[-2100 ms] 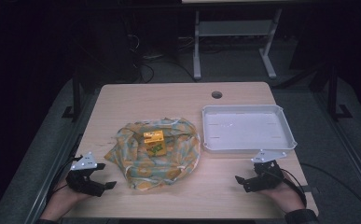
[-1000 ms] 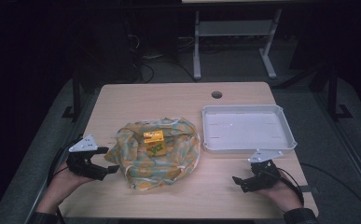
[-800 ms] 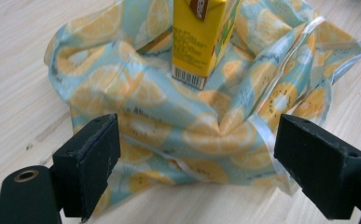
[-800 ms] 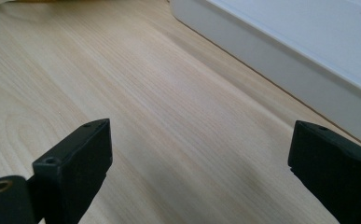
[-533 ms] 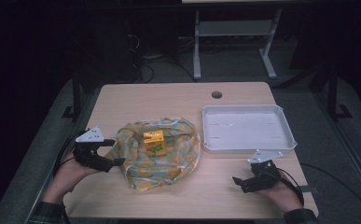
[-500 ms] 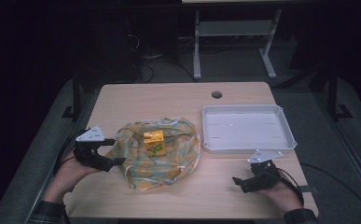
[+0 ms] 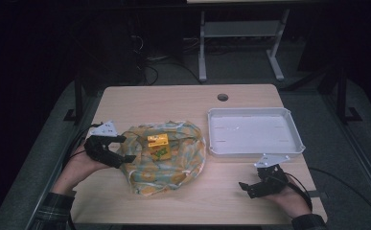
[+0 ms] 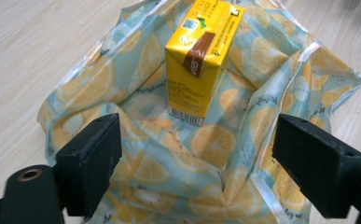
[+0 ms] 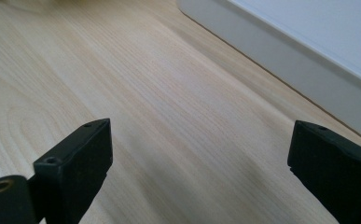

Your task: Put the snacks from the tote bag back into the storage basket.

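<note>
A light wooden table [image 7: 183, 103] with a round cable hole [image 7: 223, 97] near its far edge carries everything here. On its right half sits a white rectangular tray [image 7: 254, 131], shallow-walled, with nothing visible inside; its pale wall also runs across the upper right of the right gripper view [image 9: 281, 65]. Left of the tray, near the table's middle, lies a crumpled bag printed with lemon slices on pale blue [image 7: 166, 155], its mouth spread toward the left gripper [image 8: 169, 154]. On the bag lies a small yellow drink carton [image 7: 157, 145], brown-banded, with a barcode on the end facing the left gripper view [image 8: 199, 51]. The left gripper [image 7: 122, 149] is at the bag's left edge, jaws spread wide to either side of the fabric, gripping nothing [image 8: 194, 158]. The right gripper [image 7: 246, 186] rests low over bare wood near the front right, just in front of the tray, jaws likewise wide apart and empty [image 9: 199, 154].
</note>
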